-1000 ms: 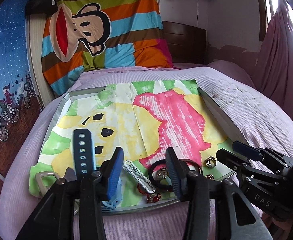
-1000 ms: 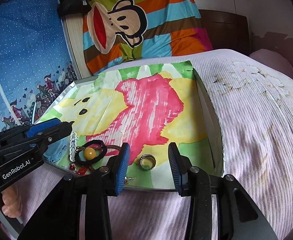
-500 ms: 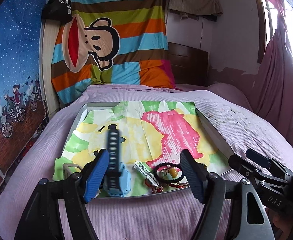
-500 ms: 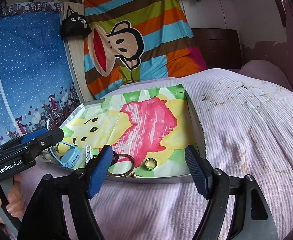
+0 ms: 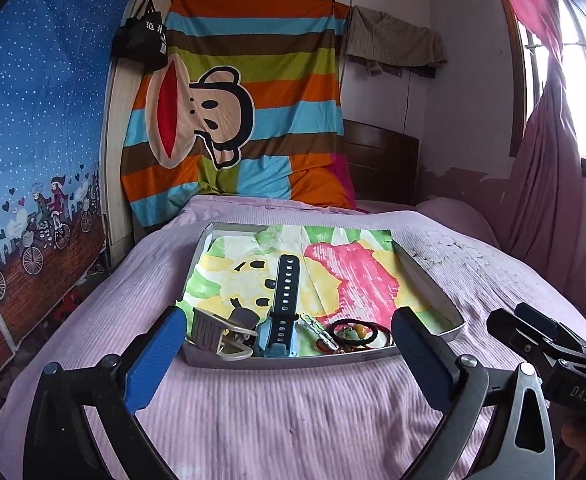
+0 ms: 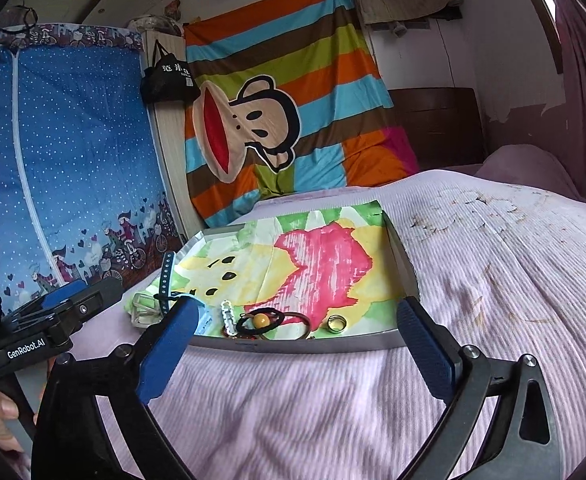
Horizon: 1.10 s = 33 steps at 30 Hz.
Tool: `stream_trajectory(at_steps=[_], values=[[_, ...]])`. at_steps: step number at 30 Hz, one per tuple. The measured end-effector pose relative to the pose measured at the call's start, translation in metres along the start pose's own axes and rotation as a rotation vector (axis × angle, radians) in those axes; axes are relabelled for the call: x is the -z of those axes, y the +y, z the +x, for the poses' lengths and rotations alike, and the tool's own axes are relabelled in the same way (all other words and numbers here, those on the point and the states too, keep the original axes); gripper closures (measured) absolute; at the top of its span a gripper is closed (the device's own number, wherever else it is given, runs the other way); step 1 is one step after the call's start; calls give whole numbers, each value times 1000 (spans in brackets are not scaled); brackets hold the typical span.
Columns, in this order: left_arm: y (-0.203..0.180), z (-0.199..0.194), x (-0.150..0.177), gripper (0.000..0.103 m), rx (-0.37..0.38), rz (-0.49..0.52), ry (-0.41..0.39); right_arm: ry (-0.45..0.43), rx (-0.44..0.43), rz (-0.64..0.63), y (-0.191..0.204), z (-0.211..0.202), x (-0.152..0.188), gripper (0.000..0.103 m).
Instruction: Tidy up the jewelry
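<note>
Both sets of jaws opening wide, empty, above the bed [image 5: 293, 420]. Jewelry — watch [image 5: 283, 312], hair tie [image 6: 259, 322], ring [image 6: 337, 324] — lined along the near edge of the tray [image 5: 429, 284], apparently for easy reach.

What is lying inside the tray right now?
Inside the tray, on a painted paper liner: a blue watch, a hair clip, a white chain piece, a black hair tie with a yellow bead and a ring. The tray's near wall hides smaller pieces.

Bare bedspread [image 5: 293, 412] before tray rim [image 5: 293, 361]; jewelry behind
</note>
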<state>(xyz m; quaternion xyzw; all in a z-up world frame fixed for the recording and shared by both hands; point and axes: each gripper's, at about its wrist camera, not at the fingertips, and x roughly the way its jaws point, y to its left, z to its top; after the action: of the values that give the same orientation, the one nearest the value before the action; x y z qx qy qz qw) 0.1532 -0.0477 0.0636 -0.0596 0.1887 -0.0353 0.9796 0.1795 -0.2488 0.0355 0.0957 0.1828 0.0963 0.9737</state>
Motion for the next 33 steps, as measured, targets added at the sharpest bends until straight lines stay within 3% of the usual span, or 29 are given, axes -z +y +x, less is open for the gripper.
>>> stream_trajectory(at_steps=[16,33], values=[[26,-63,30,0,-3,18,-68,-58,18,1,32,-66,34,1],[39,-99,59,0,-13,50,-56,-67,57,-4,54,-112,70,1]])
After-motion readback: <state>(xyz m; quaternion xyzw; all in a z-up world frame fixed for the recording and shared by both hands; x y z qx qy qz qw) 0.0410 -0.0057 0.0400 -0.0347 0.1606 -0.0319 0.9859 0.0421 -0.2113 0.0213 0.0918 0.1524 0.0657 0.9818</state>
